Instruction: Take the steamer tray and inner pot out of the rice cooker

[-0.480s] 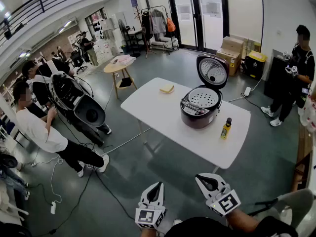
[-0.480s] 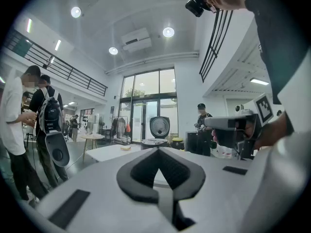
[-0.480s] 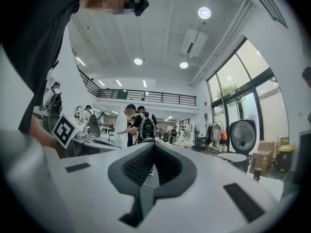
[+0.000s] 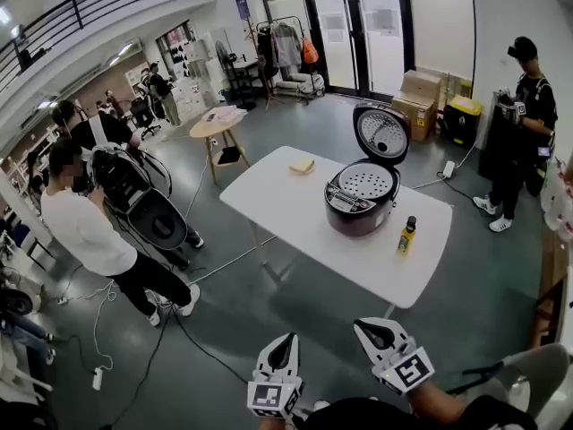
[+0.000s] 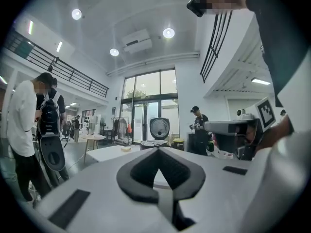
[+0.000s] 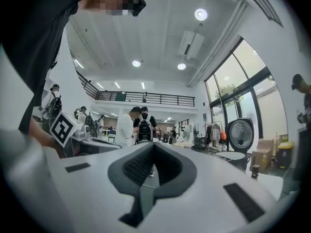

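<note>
Head view: the rice cooker [image 4: 363, 200], lid up, now sits slightly nearer on the desk [image 4: 286, 195] at 12 o'clock. The steamer tray [image 4: 368, 182] is seated inside, hiding the inner pot. Left gripper [image 4: 288, 339] and right gripper [image 4: 364, 326] hang at 6 o'clock, well apart from it.

Left gripper view: jaws closed, empty.

Right gripper view: jaws closed, empty.

Approach only beginning.

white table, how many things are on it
3: the open rice cooker near the middle, a small bottle right of it, a yellow item near the far edge. Something behind the cooker could be hidden.
</note>
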The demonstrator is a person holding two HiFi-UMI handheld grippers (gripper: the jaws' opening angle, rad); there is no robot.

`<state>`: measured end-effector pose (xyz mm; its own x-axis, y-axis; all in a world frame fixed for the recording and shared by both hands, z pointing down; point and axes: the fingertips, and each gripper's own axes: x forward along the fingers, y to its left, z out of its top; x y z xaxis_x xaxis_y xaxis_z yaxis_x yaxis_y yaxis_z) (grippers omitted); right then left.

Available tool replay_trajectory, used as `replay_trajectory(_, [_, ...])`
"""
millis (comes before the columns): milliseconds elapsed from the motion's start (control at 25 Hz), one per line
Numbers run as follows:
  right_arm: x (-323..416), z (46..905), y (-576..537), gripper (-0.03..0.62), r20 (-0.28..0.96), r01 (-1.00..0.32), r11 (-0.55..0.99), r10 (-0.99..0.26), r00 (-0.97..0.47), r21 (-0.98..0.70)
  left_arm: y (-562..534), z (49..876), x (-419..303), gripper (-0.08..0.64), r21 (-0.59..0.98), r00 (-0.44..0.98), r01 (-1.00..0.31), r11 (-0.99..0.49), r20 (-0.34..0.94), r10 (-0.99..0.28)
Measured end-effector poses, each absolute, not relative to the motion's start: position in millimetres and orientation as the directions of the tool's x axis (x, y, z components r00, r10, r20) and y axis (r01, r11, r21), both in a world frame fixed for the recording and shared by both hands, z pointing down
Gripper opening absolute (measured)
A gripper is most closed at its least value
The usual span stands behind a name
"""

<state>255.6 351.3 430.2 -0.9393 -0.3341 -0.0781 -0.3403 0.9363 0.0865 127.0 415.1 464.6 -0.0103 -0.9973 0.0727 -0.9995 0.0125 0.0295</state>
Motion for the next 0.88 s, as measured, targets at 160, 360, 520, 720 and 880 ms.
replay_trajectory(160, [252.0,423.9,353.1,-0.002,-0.097,-0.348,0.934,-0.340,-0.935,0.079,422.5,467.2,125.2,-0.002,0.038,-0.018,-0.999,0.021,0.086,-0.996])
replay_trajectory(360, [237.8,420.0,346.8,0.240,-0.118,-0.398,0.913,-0.387,-0.915,0.090,426.1,471.4,100.6,0.139,0.079,-0.083,-0.993,0.090,0.085,-0.993])
replay_trajectory(520, [226.5,418.8,339.9,0.484,-0.132,-0.482,0.872,-0.470,-0.873,0.083,433.3,463.9,69.6,0.375,0.077,-0.161,-0.983,0.164,0.046,-0.986])
replay_trajectory(720, [217.2,417.7,335.7,0.592,-0.164,-0.539,0.835,-0.520,-0.838,0.109,435.5,460.0,42.8,0.592,0.061,-0.204,-0.977,0.206,0.037,-0.978])
replay_trajectory(880, [209.3,420.6,329.8,0.592,-0.135,-0.541,0.834,-0.527,-0.839,0.108,431.7,458.7,39.1,0.592,0.032,-0.186,-0.982,0.188,0.056,-0.981])
